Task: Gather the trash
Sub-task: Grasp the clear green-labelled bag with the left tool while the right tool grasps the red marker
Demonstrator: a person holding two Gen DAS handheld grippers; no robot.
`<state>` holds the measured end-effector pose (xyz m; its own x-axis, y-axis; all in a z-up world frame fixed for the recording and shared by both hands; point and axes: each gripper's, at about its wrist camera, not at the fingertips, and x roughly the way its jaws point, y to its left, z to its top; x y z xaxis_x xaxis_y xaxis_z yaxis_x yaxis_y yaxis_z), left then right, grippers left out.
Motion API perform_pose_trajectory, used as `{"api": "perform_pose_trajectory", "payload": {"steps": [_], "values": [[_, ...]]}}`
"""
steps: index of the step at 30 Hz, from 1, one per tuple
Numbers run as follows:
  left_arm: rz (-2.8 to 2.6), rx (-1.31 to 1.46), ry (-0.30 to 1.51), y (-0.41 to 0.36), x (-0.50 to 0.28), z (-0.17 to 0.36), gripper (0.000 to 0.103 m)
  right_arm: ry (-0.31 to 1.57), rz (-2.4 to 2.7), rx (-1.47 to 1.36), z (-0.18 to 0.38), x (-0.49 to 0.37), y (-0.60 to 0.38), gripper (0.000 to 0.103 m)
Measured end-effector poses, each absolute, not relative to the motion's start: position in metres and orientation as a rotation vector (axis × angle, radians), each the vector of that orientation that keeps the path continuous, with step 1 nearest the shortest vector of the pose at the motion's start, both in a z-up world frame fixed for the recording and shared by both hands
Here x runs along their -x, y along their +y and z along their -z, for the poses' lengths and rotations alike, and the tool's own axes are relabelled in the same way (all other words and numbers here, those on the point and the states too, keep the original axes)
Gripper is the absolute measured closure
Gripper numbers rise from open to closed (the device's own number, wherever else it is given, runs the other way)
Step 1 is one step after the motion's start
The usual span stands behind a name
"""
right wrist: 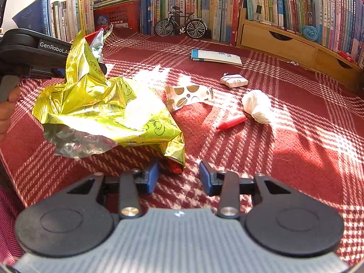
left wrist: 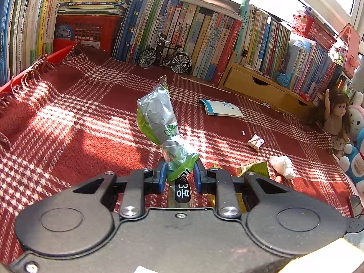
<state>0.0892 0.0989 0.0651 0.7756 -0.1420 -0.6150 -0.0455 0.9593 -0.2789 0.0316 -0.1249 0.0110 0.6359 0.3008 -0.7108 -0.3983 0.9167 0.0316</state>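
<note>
My left gripper (left wrist: 179, 170) is shut on the lower end of a crumpled green and silver snack wrapper (left wrist: 157, 118), which stands up off the red checked cloth (left wrist: 79, 136). In the right wrist view that gripper (right wrist: 103, 67) shows at the upper left, behind a big yellow-green foil bag (right wrist: 109, 113) lying on the cloth. My right gripper (right wrist: 178, 175) is open low over the cloth. The bag's lower corner reaches in beside its left finger, with the pads apart from it. To the right lie a spotted wrapper (right wrist: 188, 95), a white tissue wad (right wrist: 257, 107), a red pen (right wrist: 232, 121) and a small folded packet (right wrist: 234, 80).
Rows of books (left wrist: 204, 29) and a red crate (left wrist: 88, 31) line the back, with a model bicycle (left wrist: 166, 56) in front. A wooden drawer shelf (left wrist: 257, 88) stands at the right. A booklet (left wrist: 223, 108) lies on the cloth. A doll (left wrist: 336, 118) and plush toys sit at the far right.
</note>
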Motion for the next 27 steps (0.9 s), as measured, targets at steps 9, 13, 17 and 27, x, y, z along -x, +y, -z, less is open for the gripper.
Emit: {"api": "perform_pose_trajectory", "payload": {"steps": [9, 13, 17, 27], "values": [[0.033, 0.313, 0.643, 0.126, -0.069, -0.079, 0.08, 0.795, -0.39, 0.137, -0.012, -0.028, -0.131, 0.07], [0.046, 0.301, 0.637, 0.129, -0.059, -0.082, 0.08, 0.793, -0.335, 0.145, -0.013, -0.022, -0.144, 0.072], [0.076, 0.288, 0.632, 0.126, -0.045, -0.085, 0.08, 0.799, -0.321, 0.109, -0.014, -0.02, -0.157, 0.072], [0.173, 0.28, 0.621, 0.114, -0.009, -0.094, 0.08, 0.776, -0.422, 0.146, -0.014, -0.029, -0.119, 0.069]]}}
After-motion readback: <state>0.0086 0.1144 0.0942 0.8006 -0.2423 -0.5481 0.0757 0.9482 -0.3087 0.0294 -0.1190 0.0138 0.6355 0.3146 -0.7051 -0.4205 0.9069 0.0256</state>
